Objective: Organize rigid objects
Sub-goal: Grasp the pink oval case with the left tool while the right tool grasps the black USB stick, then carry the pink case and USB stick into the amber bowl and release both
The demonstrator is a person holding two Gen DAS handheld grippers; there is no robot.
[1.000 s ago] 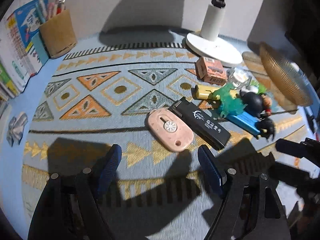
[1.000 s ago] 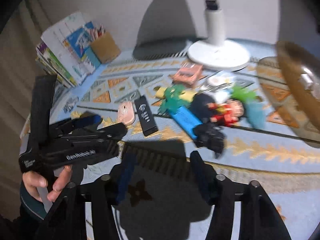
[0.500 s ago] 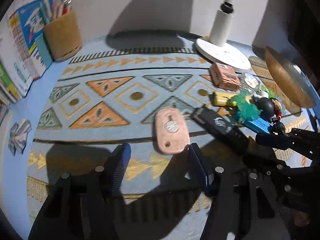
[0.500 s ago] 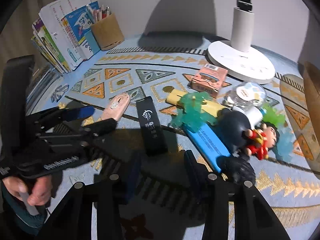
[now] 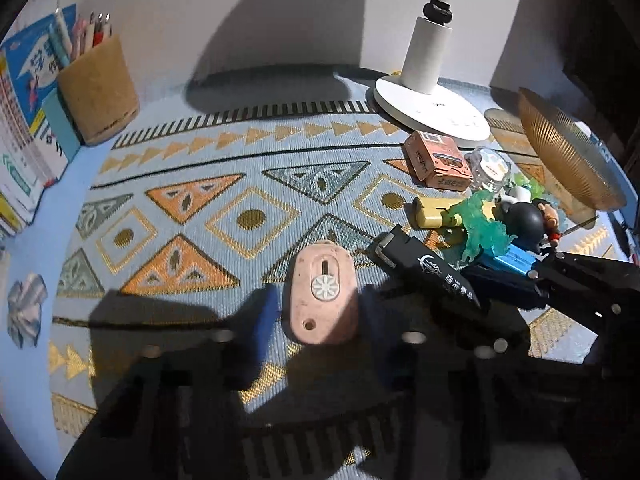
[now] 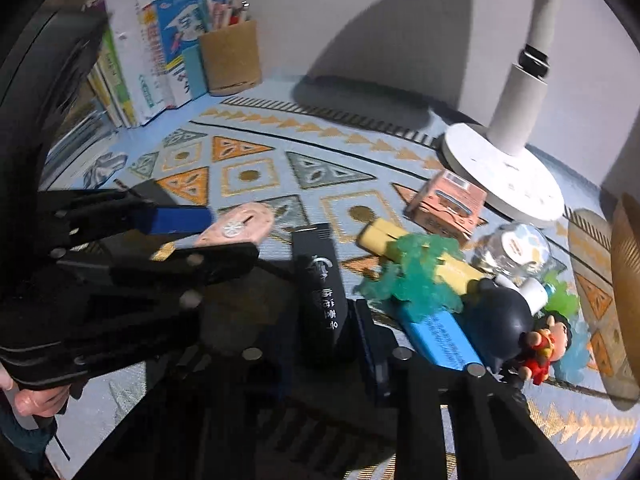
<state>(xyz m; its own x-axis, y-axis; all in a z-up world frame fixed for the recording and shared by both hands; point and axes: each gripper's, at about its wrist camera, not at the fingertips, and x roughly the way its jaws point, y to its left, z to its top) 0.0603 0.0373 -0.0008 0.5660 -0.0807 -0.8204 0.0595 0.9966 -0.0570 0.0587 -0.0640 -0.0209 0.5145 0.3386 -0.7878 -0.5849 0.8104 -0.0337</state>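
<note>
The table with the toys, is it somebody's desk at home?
Probably a home study desk: a cup of pens beside stacked books, a white desk lamp, and small toys on a patterned cloth.

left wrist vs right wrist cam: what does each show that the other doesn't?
Left wrist only: the left gripper from behind, its jaws just closed in, pads pressing the sides of the pink cutter; the whole edge of the gold dish.

Right wrist only: the right gripper shut on the near end of the black case; a hand holding the left gripper.

Both: patterned mat, lamp base, pen cup, books, orange box, toy pile.
</note>
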